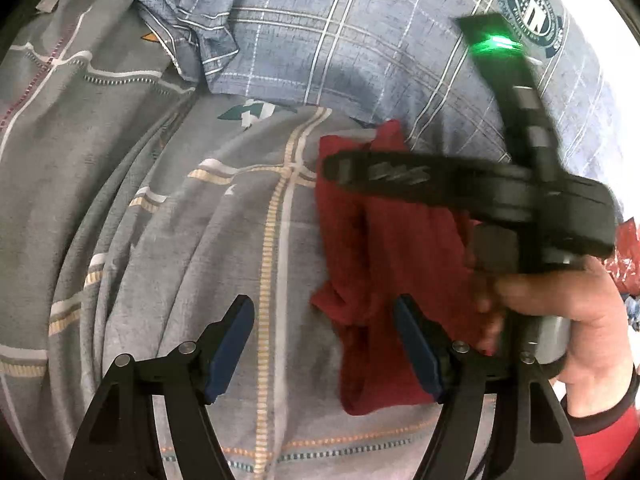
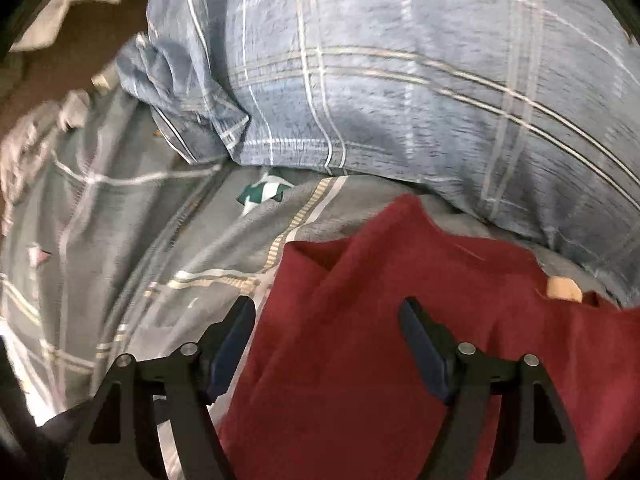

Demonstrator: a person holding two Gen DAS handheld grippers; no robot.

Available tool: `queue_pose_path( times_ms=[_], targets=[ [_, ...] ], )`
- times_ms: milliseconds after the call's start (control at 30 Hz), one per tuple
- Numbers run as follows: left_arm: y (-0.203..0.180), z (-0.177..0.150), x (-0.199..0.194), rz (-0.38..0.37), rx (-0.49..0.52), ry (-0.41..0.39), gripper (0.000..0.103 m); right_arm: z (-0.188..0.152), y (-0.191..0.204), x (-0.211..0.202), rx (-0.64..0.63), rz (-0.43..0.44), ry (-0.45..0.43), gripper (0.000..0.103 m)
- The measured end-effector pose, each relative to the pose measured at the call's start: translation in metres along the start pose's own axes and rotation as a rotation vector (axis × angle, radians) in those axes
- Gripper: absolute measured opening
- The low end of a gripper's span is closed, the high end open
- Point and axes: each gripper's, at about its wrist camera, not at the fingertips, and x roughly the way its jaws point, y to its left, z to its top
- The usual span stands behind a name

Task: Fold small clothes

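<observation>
A dark red garment lies crumpled on the grey patterned bedsheet. My left gripper is open and empty, its right finger at the garment's left edge. The right gripper's body shows in the left wrist view, blurred, held by a hand above the garment; its fingertips are not clear there. In the right wrist view the right gripper is open and empty over the red garment, which has a tan label at its far right edge.
A blue plaid pillow lies just behind the garment. The grey sheet spreads to the left. A red patterned item shows at the right edge.
</observation>
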Motion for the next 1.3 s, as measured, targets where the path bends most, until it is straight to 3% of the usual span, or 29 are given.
queue_pose_path(
  times_ms=[67, 167, 200, 267, 333, 600, 667, 700, 733, 767, 833, 900, 967, 1133, 1200, 1233, 1267, 1300],
  targets=[
    [-0.002, 0.0, 0.005, 0.0, 0.005, 0.013, 0.072, 0.0, 0.009, 0.016, -0.054, -0.071, 0.027, 0.078],
    [-0.011, 0.0, 0.009, -0.005, 0.029, 0.022, 0.072, -0.005, 0.017, 0.023, -0.125, -0.149, -0.005, 0.07],
    [-0.014, -0.001, 0.01, -0.012, 0.037, 0.024, 0.072, -0.006, 0.017, 0.02, -0.132, -0.157, -0.021, 0.051],
    [-0.02, -0.001, 0.011, -0.037, 0.056, 0.028, 0.072, -0.008, 0.012, 0.005, -0.143, -0.118, -0.055, 0.022],
    [-0.025, -0.001, 0.013, -0.073, 0.061, 0.024, 0.074, -0.009, 0.0, -0.013, -0.106, -0.07, -0.086, 0.019],
    [-0.023, 0.0, 0.032, -0.082, 0.03, 0.023, 0.073, -0.01, -0.04, -0.044, 0.004, 0.02, -0.125, 0.017],
    [-0.026, 0.001, 0.034, -0.091, 0.023, 0.011, 0.061, -0.01, -0.038, -0.042, -0.001, 0.016, -0.12, 0.017],
    [-0.028, 0.001, 0.036, -0.106, 0.024, 0.02, 0.042, -0.01, -0.036, -0.042, -0.002, 0.016, -0.118, 0.017],
    [-0.028, 0.001, 0.037, -0.119, 0.021, 0.032, 0.032, -0.009, -0.036, -0.042, -0.002, 0.02, -0.114, 0.017],
    [-0.029, -0.001, 0.037, -0.13, 0.015, 0.033, 0.03, -0.008, -0.035, -0.041, 0.003, 0.033, -0.107, 0.018],
    [-0.03, -0.002, 0.034, -0.127, 0.026, 0.014, 0.025, -0.006, -0.036, -0.041, 0.036, 0.061, -0.102, 0.029],
    [-0.03, -0.003, 0.03, -0.135, 0.025, 0.002, 0.023, -0.003, -0.036, -0.04, 0.063, 0.091, -0.09, 0.072],
    [-0.029, -0.003, 0.027, -0.141, 0.026, -0.001, 0.023, -0.001, -0.033, -0.036, 0.081, 0.115, -0.065, 0.088],
    [-0.03, -0.004, 0.026, -0.132, 0.034, -0.003, 0.023, 0.001, -0.01, -0.013, 0.018, 0.104, 0.007, 0.087],
    [-0.03, -0.005, 0.026, -0.126, 0.025, 0.002, 0.025, -0.001, 0.001, 0.002, -0.038, 0.052, 0.042, 0.085],
    [-0.03, -0.005, 0.026, -0.121, 0.022, 0.005, 0.031, -0.002, 0.003, 0.009, -0.063, 0.015, 0.056, 0.082],
    [-0.029, -0.005, 0.027, -0.101, 0.022, 0.007, 0.035, -0.005, 0.005, 0.014, -0.086, -0.031, 0.058, 0.067],
    [-0.028, -0.005, 0.027, -0.083, 0.021, 0.007, 0.049, -0.008, 0.006, 0.015, -0.118, -0.077, 0.039, 0.054]
  ],
)
